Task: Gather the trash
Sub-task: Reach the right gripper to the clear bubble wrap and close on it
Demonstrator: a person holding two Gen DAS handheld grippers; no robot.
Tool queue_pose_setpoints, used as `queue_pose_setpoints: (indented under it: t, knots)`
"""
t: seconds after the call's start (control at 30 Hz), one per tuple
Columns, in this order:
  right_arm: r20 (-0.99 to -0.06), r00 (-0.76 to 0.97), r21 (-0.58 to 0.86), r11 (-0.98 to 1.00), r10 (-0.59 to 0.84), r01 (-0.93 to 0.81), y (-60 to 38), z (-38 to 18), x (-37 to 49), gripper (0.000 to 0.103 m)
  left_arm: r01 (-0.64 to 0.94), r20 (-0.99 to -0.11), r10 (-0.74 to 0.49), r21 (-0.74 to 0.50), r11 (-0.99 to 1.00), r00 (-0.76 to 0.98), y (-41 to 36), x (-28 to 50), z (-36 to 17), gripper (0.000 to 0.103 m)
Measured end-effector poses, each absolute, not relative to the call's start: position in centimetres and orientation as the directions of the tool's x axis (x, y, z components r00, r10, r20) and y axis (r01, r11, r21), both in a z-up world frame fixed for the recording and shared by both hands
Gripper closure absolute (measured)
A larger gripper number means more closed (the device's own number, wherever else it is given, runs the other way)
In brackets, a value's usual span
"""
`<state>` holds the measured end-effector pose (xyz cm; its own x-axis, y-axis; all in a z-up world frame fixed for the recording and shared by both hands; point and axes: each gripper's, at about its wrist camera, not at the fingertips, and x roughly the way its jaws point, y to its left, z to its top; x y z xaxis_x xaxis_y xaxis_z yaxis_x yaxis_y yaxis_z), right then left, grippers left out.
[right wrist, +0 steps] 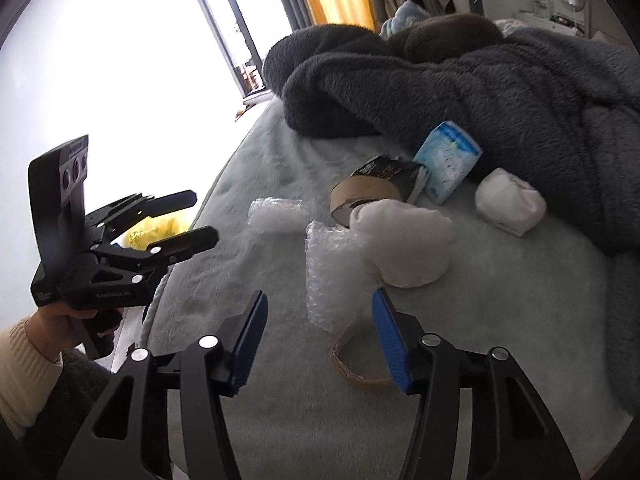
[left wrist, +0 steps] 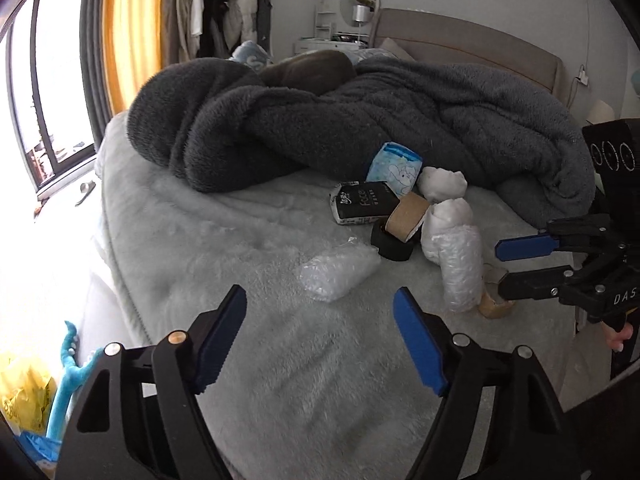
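Observation:
Trash lies on the pale fluffy bed cover: a flat piece of bubble wrap, a rolled bubble wrap tube, a brown tape roll on a black roll, a black tissue pack, a blue tissue pack, white wads and a cardboard ring. My left gripper is open and empty, just short of the flat bubble wrap. My right gripper is open and empty, close to the cardboard ring and bubble wrap tube; it also shows in the left wrist view.
A dark grey fleece blanket is heaped behind the trash. A window and yellow curtain stand at the left. A yellow bag and a blue toy lie beside the bed at lower left.

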<state>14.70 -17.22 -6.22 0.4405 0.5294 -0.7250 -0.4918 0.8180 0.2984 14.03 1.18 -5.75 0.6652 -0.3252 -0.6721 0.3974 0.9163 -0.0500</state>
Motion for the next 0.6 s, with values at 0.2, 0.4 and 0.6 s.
queue_pose_setpoints:
  t: [0.2,0.4,0.6]
  knots:
    - [-0.765,0.373,0.308,0.808,0.525,-0.503,-16.0,-7.5,16.6,0.061,0.437,-0.691,-0.362,-0.074,0.896,0.625,0.8,16.3,-6.9,0.027]
    - [-0.792,0.335,0.299,0.803,0.51,-0.515,-15.1,-8.3,17.9,0.067,0.456,-0.715,-0.38,-0.096,0.885,0.587,0.3,18.3,-8.4,0.04]
    - [-0.832,0.297,0.265,0.806,0.469,-0.529,-13.6,-9.0,19.1,0.069,0.48,-0.717,-0.454,-0.188,0.857,0.529,0.4,19.6,-8.9,0.045]
